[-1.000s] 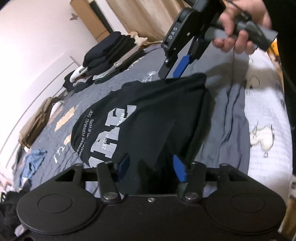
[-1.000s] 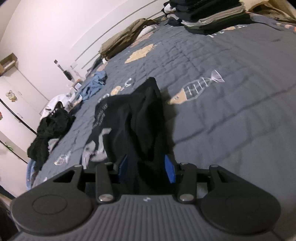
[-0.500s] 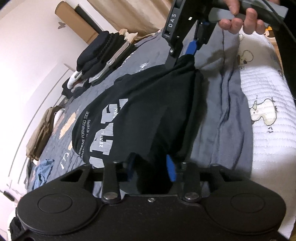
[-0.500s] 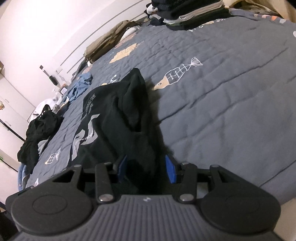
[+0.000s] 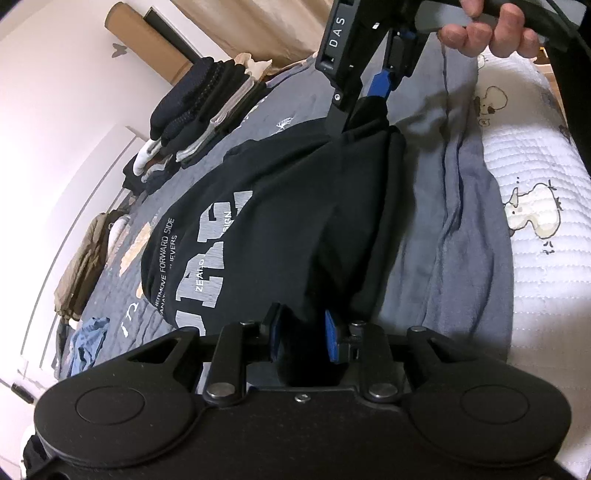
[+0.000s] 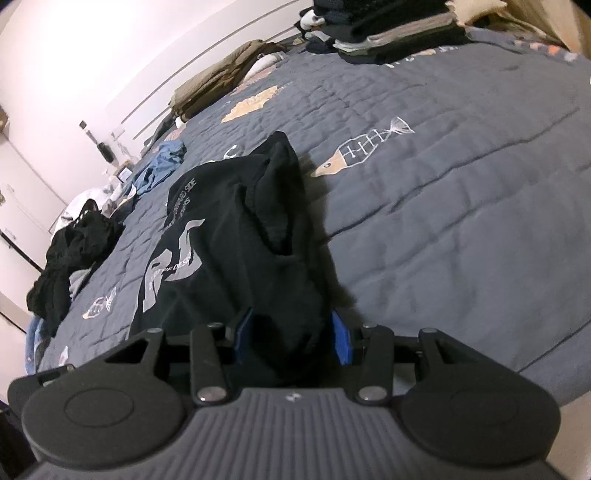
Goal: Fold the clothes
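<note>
My left gripper (image 5: 301,334) is closing on the shirt (image 5: 258,229); right gripper (image 6: 291,338) grasps its other end. Folded pile (image 6: 384,33) done at bed's far edge, heaps remain.

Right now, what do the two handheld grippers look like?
Both are black with blue pads on the fingers. The left gripper has a smooth body with two round discs. The right gripper has a ribbed grey top; its side reads "DAS", with a grey handle and black cable.

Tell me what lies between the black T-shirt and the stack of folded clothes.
Bare grey quilt with a fish print, in the right wrist view; nothing else lies between the T-shirt and the stack.
</note>
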Tool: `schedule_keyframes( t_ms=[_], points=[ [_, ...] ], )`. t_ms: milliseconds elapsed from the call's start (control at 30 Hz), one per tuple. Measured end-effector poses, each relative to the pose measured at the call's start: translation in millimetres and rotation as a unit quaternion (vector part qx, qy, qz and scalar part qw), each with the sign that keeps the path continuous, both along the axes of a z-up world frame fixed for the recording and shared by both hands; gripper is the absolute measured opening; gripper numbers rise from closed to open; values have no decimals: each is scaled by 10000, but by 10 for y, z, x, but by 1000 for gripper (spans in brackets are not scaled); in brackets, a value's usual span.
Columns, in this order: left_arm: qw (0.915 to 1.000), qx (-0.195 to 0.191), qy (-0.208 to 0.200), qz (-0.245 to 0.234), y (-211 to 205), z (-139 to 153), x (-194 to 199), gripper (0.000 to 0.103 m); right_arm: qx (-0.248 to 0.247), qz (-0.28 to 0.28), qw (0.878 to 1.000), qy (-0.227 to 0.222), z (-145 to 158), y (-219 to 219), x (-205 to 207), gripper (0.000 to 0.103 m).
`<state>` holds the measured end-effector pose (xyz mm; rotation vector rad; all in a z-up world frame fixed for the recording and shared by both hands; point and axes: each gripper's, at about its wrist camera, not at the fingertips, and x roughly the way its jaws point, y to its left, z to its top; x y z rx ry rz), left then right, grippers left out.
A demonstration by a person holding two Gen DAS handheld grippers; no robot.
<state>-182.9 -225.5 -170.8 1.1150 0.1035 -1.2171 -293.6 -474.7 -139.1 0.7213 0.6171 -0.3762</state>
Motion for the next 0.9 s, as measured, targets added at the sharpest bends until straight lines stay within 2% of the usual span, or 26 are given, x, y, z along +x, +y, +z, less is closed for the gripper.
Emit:
schedule_keyframes(
  t_ms=[500,667,700,767,800,900],
  points=[
    [10000,51,-34,8,-40,-34,6,26,-100,93,9999,15,10,45,1,44],
    [10000,28,49,7,-41,-18,29,20,-142,93,9999,9,9,59,0,44],
    [10000,18,78,13,-39,-6,37,18,-157,89,9998,7,9,62,-1,40],
    [9998,2,179,40,-34,45,68,11,-187,86,9998,-37,11,68,-8,26],
    [9997,0,221,51,-26,80,87,10,-151,63,9998,-67,13,59,-17,11],
    [9994,-40,325,82,22,212,144,6,123,-31,9995,-282,38,8,-60,10]
  ],
)
